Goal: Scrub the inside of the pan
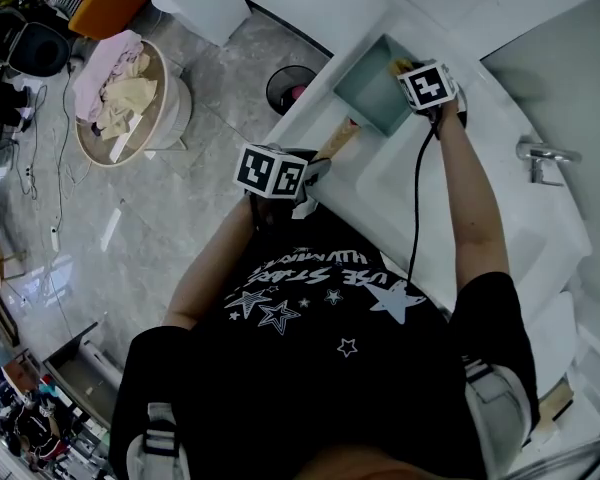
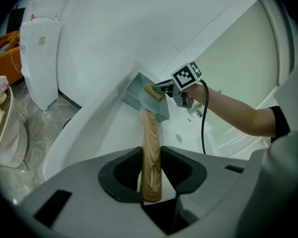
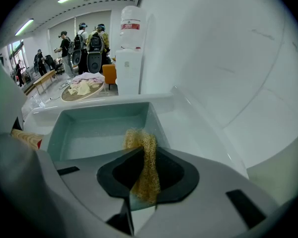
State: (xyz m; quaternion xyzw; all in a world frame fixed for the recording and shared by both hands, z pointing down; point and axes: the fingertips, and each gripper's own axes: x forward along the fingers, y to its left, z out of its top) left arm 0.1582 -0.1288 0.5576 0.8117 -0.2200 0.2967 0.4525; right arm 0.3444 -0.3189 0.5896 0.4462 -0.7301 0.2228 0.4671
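At the white sink (image 1: pixel 380 183) along the wall, a person in a black T-shirt (image 1: pixel 320 368) is leaning over with a gripper in each hand. The tap (image 1: pixel 545 156) is sitting on the sink's right side. The floor (image 1: pixel 200 198) is showing grey marbled tiles. A round table (image 1: pixel 170 108) heaped with cloths and a black bin (image 1: pixel 290 88) are standing near the sink.

The pan (image 1: pixel 375 93), square and pale blue-grey, is lying at the sink's far corner; I cannot tell whether it is resting on the rim. The left gripper (image 2: pixel 150 175) is clamping the pan's wooden handle (image 2: pixel 150 152) near its end, the jaws part-way open with the pads pressing on both sides. The right gripper (image 3: pixel 145 175) is pinching a yellow scrubber (image 3: pixel 144 157) between nearly closed jaws, holding it at the pan's near wall, over the inside.

Farther back, a white dispenser (image 3: pixel 129 63) is standing against the wall. Its bottle is carrying a red label too small to read. Several people (image 3: pixel 92 46) are gathering beyond it under strip lights.

The T-shirt is showing white stars and a line of lettering, too warped to read. Each gripper's cube is bearing black-and-white square markers.
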